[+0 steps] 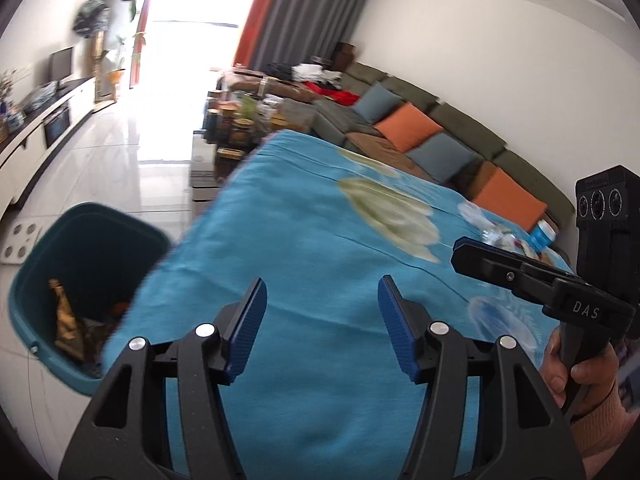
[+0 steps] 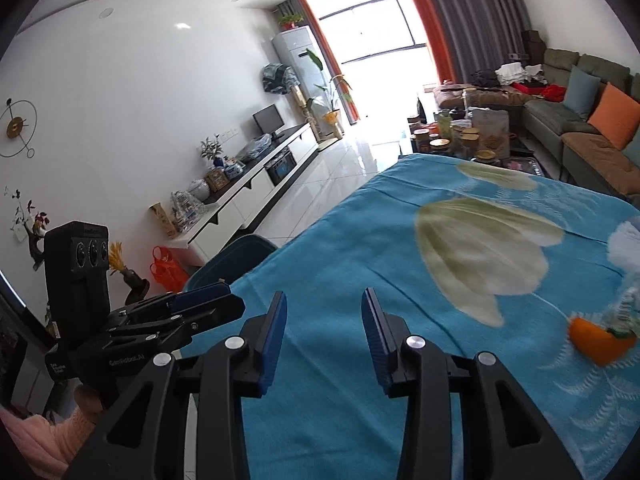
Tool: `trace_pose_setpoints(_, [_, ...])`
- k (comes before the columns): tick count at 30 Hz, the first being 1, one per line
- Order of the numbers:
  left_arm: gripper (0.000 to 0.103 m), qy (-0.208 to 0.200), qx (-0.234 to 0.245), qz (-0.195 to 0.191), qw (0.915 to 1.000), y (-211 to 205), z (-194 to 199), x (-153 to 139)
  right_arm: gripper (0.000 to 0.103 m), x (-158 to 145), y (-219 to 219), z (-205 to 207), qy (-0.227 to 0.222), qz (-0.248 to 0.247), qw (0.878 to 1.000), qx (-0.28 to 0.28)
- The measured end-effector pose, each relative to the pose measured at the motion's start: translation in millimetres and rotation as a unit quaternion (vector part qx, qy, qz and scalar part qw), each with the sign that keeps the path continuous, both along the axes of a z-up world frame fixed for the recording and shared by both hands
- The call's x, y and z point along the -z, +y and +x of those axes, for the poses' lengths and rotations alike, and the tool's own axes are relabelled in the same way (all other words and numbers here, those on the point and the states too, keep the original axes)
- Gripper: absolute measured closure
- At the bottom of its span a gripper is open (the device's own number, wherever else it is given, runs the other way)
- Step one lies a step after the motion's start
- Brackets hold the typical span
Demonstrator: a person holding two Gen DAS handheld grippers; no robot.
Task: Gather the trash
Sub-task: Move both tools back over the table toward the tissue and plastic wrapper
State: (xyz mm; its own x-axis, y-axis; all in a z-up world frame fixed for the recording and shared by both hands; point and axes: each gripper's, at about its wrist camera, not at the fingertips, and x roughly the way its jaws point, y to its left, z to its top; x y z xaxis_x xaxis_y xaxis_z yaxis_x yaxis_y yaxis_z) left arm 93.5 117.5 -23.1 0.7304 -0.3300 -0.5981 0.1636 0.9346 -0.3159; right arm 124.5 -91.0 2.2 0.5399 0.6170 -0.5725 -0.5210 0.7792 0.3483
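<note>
I am holding both my left fingers [image 1: 322, 326] and right fingers [image 2: 324, 338] released, with nothing between them. The trash [image 2: 612, 328] is lying on the blue desk [image 2: 360, 260] at three o'clock from my right fingers, which are nearer. The bin [image 1: 86, 276] is sitting at nine o'clock.

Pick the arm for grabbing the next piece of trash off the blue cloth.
Right. The right tool is open and empty, with the orange scrap on its side. The left tool, also empty, is beside the teal bin.
</note>
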Motion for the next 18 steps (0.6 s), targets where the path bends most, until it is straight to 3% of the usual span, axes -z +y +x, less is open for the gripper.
trace_pose_setpoints(9, [0.046, 0.013, 0.099, 0.021, 0.9947, -91, 22, 7, 0.065, 11, -92, -6, -0.001, -0.002, 0.995, 0.098])
trace_pose_setpoints(18, [0.046, 0.020, 0.151, 0.039, 0.9875, -152, 40, 6, 0.065, 21, -155, -6, 0.000, -0.008, 0.984, 0.176])
